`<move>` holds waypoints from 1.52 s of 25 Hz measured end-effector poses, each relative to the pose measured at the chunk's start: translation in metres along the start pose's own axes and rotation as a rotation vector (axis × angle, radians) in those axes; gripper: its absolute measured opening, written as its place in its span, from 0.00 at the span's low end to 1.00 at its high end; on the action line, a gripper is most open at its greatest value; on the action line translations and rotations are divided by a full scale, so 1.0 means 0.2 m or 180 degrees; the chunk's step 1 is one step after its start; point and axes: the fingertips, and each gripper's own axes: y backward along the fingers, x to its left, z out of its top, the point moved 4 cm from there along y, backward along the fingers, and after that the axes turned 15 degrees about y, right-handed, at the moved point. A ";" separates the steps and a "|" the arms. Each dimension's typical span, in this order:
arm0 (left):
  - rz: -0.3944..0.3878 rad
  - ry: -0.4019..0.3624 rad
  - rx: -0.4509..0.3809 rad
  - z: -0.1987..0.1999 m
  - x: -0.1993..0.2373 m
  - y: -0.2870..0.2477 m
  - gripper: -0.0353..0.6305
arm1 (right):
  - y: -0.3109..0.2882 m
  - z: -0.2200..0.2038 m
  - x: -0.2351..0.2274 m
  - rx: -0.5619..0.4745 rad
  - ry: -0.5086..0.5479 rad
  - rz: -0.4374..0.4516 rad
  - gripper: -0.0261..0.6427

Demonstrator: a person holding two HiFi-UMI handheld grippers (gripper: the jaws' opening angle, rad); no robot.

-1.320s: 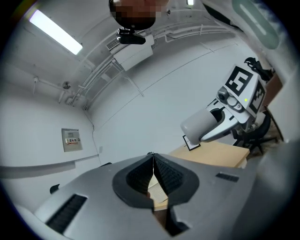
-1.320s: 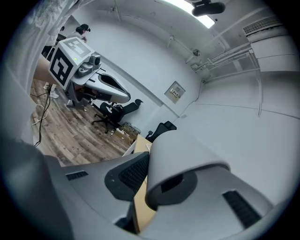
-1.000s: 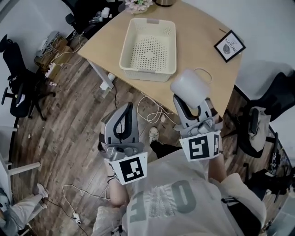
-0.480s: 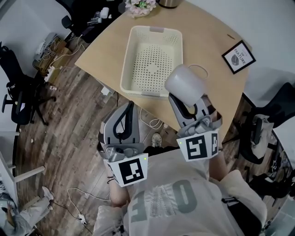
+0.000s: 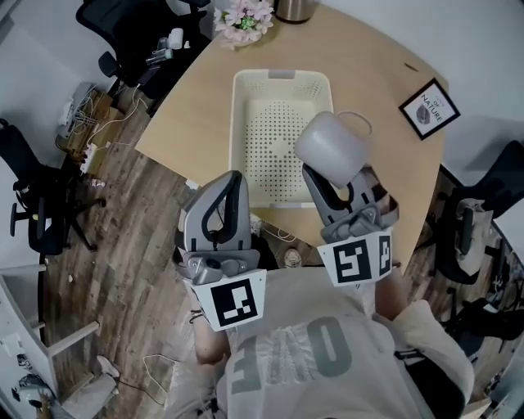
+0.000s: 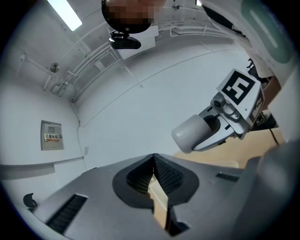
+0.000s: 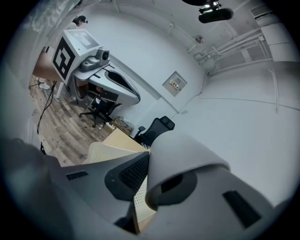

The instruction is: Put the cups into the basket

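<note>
A pale grey cup (image 5: 330, 148) with a thin handle lies tilted between the jaws of my right gripper (image 5: 339, 183), which is shut on its wall. It hangs over the near right rim of the cream perforated basket (image 5: 246, 131), which stands empty on the wooden table (image 5: 385, 82). In the right gripper view the cup (image 7: 180, 157) fills the gap between the jaws, with the basket (image 7: 105, 152) beyond. My left gripper (image 5: 231, 184) hovers off the table's near edge, shut with nothing in it. In the left gripper view its pads (image 6: 161, 173) meet, and the cup (image 6: 190, 133) shows at the right.
A framed picture (image 5: 429, 108) lies at the table's right edge. Flowers (image 5: 243, 18) and a dark pot (image 5: 293, 8) stand at the far edge. Office chairs stand at the left (image 5: 37, 209) and right (image 5: 475, 229). Cables trail over the wooden floor.
The right gripper and its cup have come forward from in front of the table to over the basket's near right rim. The left gripper has come closer to the table's edge.
</note>
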 end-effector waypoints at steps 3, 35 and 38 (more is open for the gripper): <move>-0.0128 0.0005 -0.0055 -0.01 0.12 -0.14 0.07 | -0.12 -0.01 -0.08 0.0134 -0.0046 -0.0021 0.10; -0.0625 0.0216 0.0168 -0.41 0.33 -0.57 0.07 | -0.79 -0.33 0.29 0.1062 0.0853 0.2215 0.10; -0.0558 0.0254 0.0238 -0.45 0.36 -0.57 0.07 | -0.83 -0.43 0.41 0.1205 0.1298 0.2594 0.10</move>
